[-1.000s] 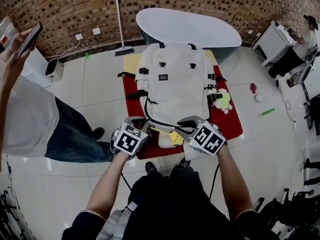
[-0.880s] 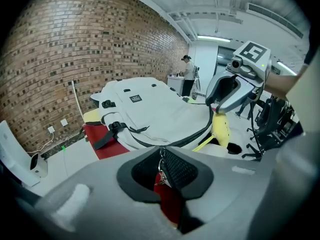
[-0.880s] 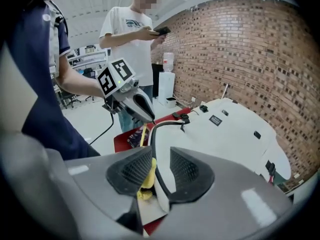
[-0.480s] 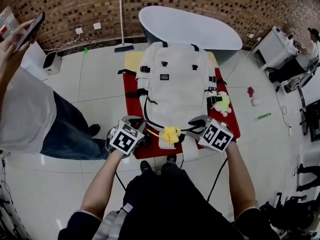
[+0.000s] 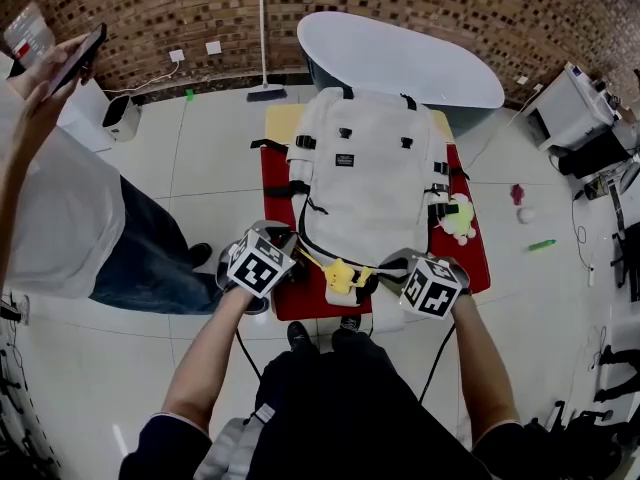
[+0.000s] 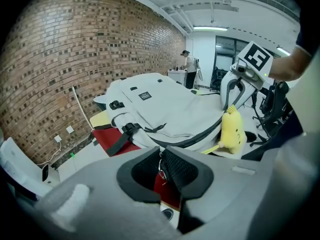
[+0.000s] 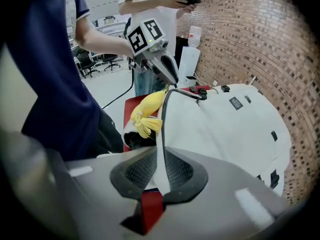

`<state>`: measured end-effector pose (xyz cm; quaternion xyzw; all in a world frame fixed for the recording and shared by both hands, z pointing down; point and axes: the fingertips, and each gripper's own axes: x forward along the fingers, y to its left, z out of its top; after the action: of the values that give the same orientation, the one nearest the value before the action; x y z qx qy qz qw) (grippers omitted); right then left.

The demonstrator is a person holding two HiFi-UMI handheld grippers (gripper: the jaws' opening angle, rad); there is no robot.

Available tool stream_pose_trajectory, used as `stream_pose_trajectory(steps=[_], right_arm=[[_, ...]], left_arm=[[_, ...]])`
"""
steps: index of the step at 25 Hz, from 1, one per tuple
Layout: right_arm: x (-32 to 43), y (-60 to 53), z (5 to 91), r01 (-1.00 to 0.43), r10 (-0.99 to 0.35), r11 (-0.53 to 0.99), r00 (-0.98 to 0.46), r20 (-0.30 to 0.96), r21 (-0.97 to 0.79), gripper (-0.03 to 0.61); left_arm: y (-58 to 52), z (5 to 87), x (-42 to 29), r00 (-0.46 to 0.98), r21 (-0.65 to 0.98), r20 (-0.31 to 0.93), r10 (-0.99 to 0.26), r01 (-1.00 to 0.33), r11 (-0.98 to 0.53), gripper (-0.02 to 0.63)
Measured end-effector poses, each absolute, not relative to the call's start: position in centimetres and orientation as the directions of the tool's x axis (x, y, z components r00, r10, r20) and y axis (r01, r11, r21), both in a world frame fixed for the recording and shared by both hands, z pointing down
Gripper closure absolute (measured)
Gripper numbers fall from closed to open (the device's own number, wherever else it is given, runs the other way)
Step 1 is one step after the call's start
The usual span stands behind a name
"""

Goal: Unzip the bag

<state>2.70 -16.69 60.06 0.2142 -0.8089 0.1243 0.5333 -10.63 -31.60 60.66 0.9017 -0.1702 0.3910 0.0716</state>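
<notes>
Brick wall (image 5: 150, 8) and white tub (image 5: 400, 58) back a red bench (image 5: 478, 258). A bystander (image 5: 60, 208) with a phone stands off its left edge, and a yellow toy (image 5: 342, 274) sits at its near edge. White bag (image 5: 375, 183) lies flat along the bench. Left gripper (image 6: 161, 151) pinches the zip pull (image 6: 161, 170); right gripper (image 7: 161, 149), jaws just closing, pinches the bag's flap (image 7: 160, 129).

- The near edge of the bag (image 5: 375, 173) is partly covered by the left gripper (image 5: 292, 248) and right gripper (image 5: 390, 268) in the head view.
- The bystander (image 5: 50, 218) is cut off by the picture's left edge.
</notes>
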Motion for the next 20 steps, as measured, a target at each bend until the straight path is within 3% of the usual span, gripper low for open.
stream_pose_trajectory(steps=[11, 20], right_arm=[[3.0, -16.2, 59.0, -0.536, -0.245, 0.844, -0.403, 0.882, -0.01, 0.531], [3.1, -16.8, 59.3, -0.608, -0.302, 0.794, -0.416, 0.858, -0.015, 0.505]], left_arm=[[-37.8, 62.5, -8.5, 0.585, -0.085, 0.743, -0.325, -0.398, -0.913, 0.575], [-38.4, 62.3, -8.0, 0.623, -0.043, 0.703, -0.342, -0.442, -0.896, 0.558]])
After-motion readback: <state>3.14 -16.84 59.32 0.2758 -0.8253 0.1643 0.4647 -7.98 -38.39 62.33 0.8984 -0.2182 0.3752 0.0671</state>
